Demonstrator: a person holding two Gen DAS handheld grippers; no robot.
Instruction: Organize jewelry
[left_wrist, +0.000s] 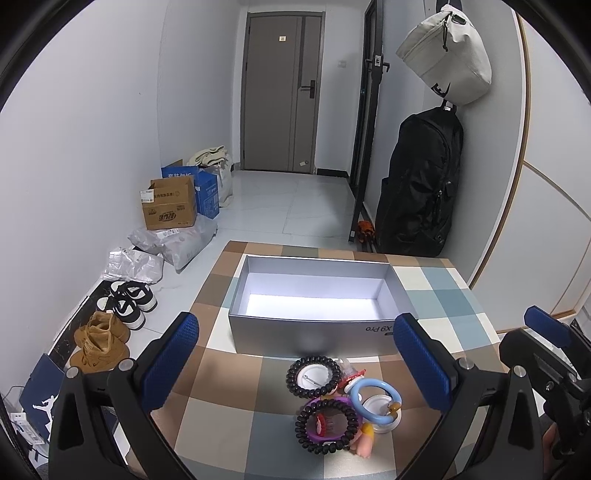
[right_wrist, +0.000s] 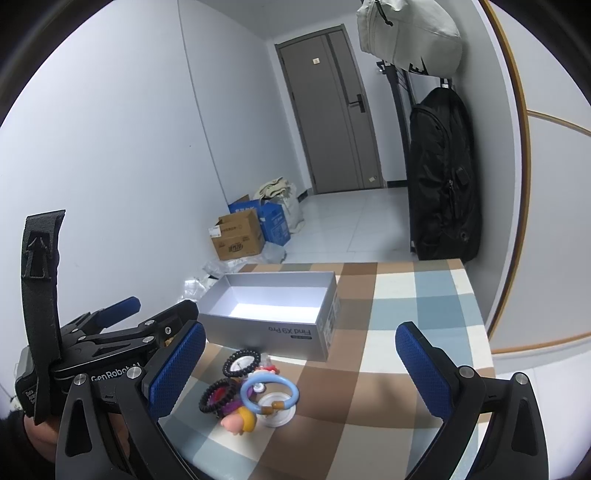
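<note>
- While both tongs hang above the near edge of the checkered worktop (left_wrist: 436, 291), the left tongs (left_wrist: 295, 362) stand spread wide, blue pads far apart, pinching nothing.
- Leftmost on the floor lie tan shoes (left_wrist: 99, 341) and black-and-white sneakers (left_wrist: 129, 301), with grey parcel bags (left_wrist: 173, 242) and a brown carton (left_wrist: 168, 205) behind them along the wall.
- Moving right, the open silver box (left_wrist: 314, 295) sits on the worktop, its inside bare and brightly lit, its printed side facing the cameras.
- Just in front of the box lies the jewelry pile, between the left pads in the left wrist view: a black beaded bracelet (left_wrist: 314, 376) around a white disc at the back, a black coil bracelet (left_wrist: 328, 424) over a purple ring at the front, and a light blue ring (left_wrist: 375, 402) touching them on the right.
- A small pink figure (right_wrist: 240, 419) lies at the near edge of the pile, touching the coil bracelet.
- Right tongs (right_wrist: 301, 369) are likewise spread wide and grip nothing; the pile lies nearer their left pad.
- Farther right, a black backpack (left_wrist: 421, 184) hangs against the wall with a pale bag (left_wrist: 447, 55) above it.
- A grey door (left_wrist: 282, 92) closes the hallway behind.
</note>
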